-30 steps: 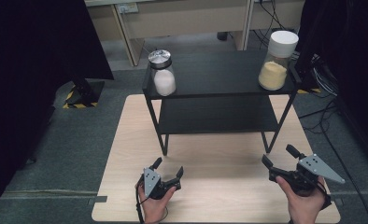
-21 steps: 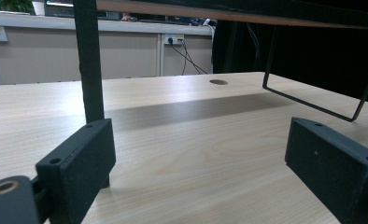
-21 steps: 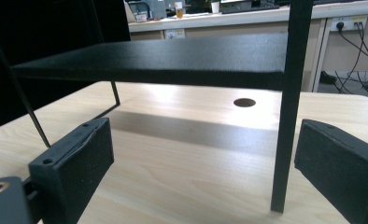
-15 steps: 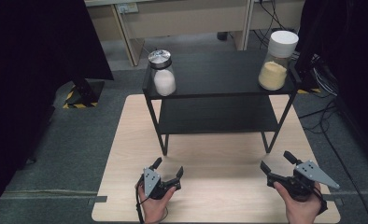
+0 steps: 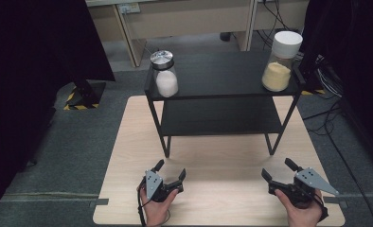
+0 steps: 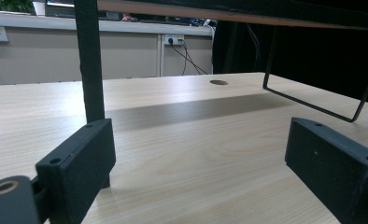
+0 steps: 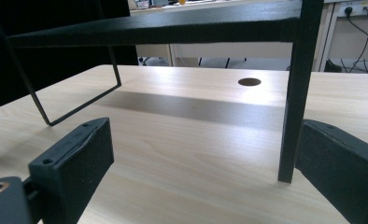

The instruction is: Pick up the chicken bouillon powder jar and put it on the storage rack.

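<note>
We observe a light wooden tabletop (image 5: pixel 222 156) carrying a black two-tier shelf rack (image 5: pixel 222 75) set toward its far edge. On the rack's upper shelf, two jars stand upright and well apart: at the left corner, a glass jar with a metal lid (image 5: pixel 164 73) holding white powder; at the right corner, a taller jar with a white lid (image 5: pixel 281 61) holding yellow powder. The lower shelf (image 5: pixel 220 117) carries nothing visible.

We see the left hand-held gripper (image 5: pixel 169 174) near the front edge of the tabletop, in front of the rack's left front leg (image 5: pixel 166 146). Its jaws stand spread apart with nothing between them. In the left gripper view, the wood surface shows between the two black jaws, and the rack leg (image 6: pixel 89 60) rises just behind the left jaw.

We see the right hand-held gripper (image 5: pixel 279 171) near the front right of the tabletop, in front of the rack's right front leg (image 5: pixel 271 144). Its jaws are likewise spread and empty. In the right gripper view, a rack leg (image 7: pixel 298 93) stands just beside the right jaw, and a round hole (image 7: pixel 249 82) shows in the tabletop farther off.
</note>
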